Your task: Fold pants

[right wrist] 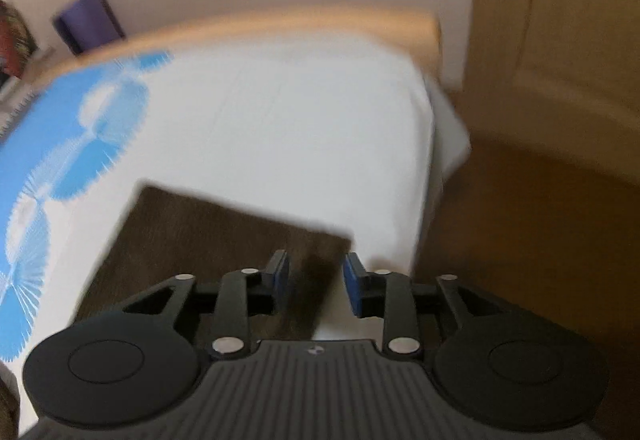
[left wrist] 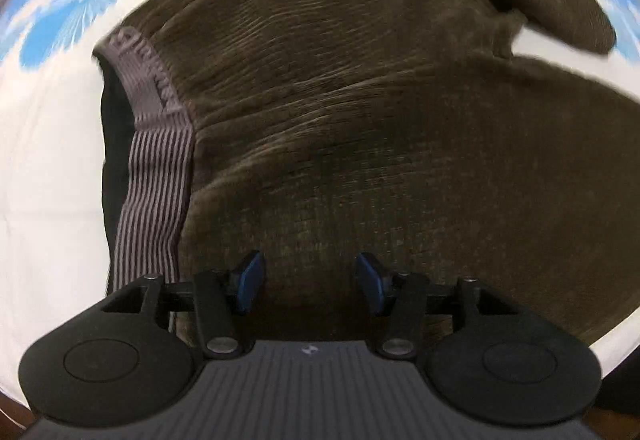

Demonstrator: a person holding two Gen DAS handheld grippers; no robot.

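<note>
Pants (left wrist: pixel 360 120): one; tongs: two.

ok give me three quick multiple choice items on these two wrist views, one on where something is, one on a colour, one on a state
1. In the left wrist view, where is the striped waistband of the pants?
A. at their left edge
B. at their right edge
C. out of view

2. What colour is the pants' fabric?
A. bright red
B. dark brown
C. yellow

3. How does the left gripper stand?
A. clamped on the waistband
C. jaws apart over the fabric, gripping nothing
B. out of view

Key: 1 A, the grey striped band runs down the left side of the cloth. 2 B, both views show dark brown ribbed cloth on the white and blue bedsheet. 3 C, a clear gap shows between the blue pads with nothing pinched.
</note>
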